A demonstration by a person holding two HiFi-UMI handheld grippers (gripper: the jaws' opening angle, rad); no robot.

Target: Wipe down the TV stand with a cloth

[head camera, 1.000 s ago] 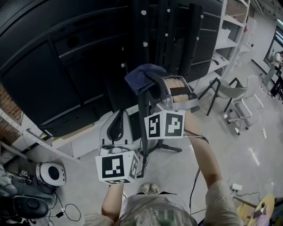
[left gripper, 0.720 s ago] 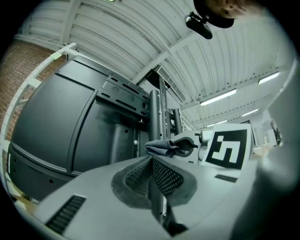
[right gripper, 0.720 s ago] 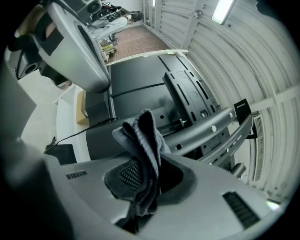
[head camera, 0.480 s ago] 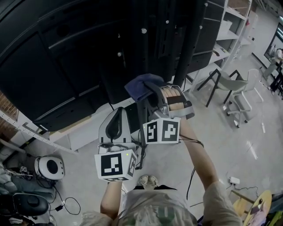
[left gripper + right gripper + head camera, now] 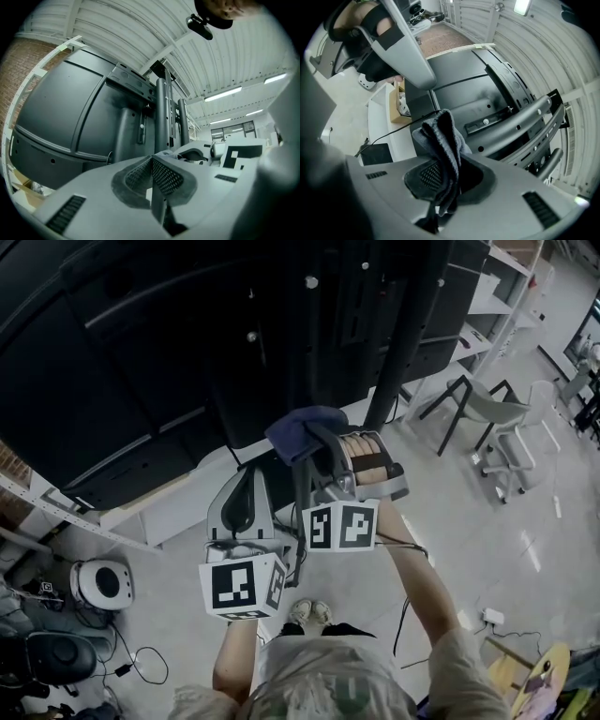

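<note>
**Operator:** What has changed since a second ago?

**Spotter:** In the head view your cloth (image 5: 302,430) sits lower than it did. Your right gripper (image 5: 314,439) has dropped with it and now lies closer to your left gripper (image 5: 249,482).

**Operator:** Where is the cloth now?

**Spotter:** It is pinched between your right gripper's jaws, just above the middle of the head view. In the right gripper view the grey folds stand up out of the jaws toward 12 o'clock. The TV stand (image 5: 405,324) rises at 1 o'clock from the cloth as black perforated uprights. I can't tell whether the cloth touches it.

**Operator:** And my left gripper?

**Spotter:** Its jaws are pressed together with nothing between them. It sits at 8 o'clock from the cloth and points up at the stand's column.

**Operator:** Is there any writing?

**Spotter:** The only print I can make out is the black-and-white squares on your two marker cubes (image 5: 242,587).

**Operator:** What else is around?

**Spotter:** The dark back of the television (image 5: 112,362) fills 10 o'clock. A grey chair (image 5: 472,407) stands at 3 o'clock. A round white device (image 5: 101,584) lies on the floor at 8 o'clock.
</note>
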